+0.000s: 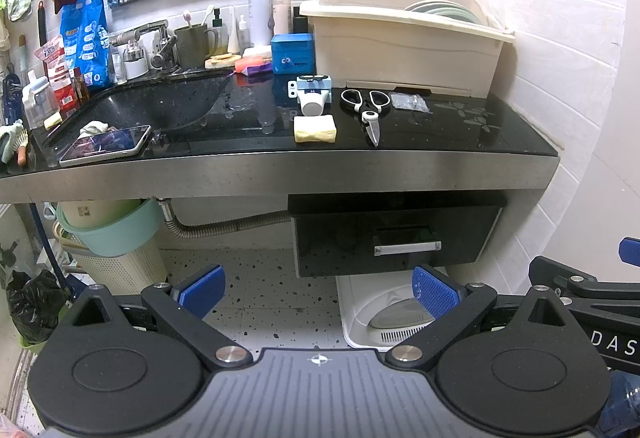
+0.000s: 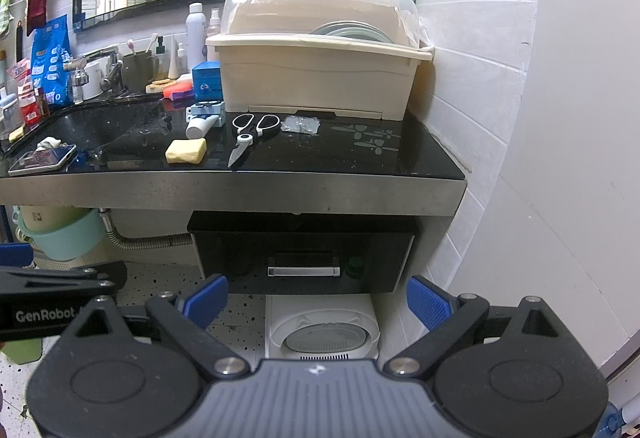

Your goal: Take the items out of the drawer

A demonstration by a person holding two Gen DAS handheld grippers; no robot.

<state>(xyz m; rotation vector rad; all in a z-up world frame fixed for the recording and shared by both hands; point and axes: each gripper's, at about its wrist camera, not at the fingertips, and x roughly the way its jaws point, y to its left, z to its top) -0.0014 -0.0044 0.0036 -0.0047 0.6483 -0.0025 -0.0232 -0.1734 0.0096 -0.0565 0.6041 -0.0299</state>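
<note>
A black drawer point(image 1: 396, 234) with a silver handle point(image 1: 407, 248) hangs shut under the countertop; it also shows in the right wrist view point(image 2: 304, 258), handle point(image 2: 303, 271). On the black counter lie scissors point(image 1: 366, 108), a yellow soap bar point(image 1: 315, 129), a white tube on a blue holder point(image 1: 313, 96) and a small clear bag point(image 1: 410, 102). My left gripper point(image 1: 318, 292) is open and empty, well back from the drawer. My right gripper point(image 2: 318, 300) is open and empty, facing the drawer from a distance.
A beige dish box point(image 1: 400, 46) stands at the back of the counter. A phone point(image 1: 106, 144) lies by the sink point(image 1: 160, 110). A white appliance point(image 2: 322, 330) sits on the floor under the drawer. Basins and a basket point(image 1: 112, 238) stand lower left. A tiled wall point(image 2: 500, 118) closes the right side.
</note>
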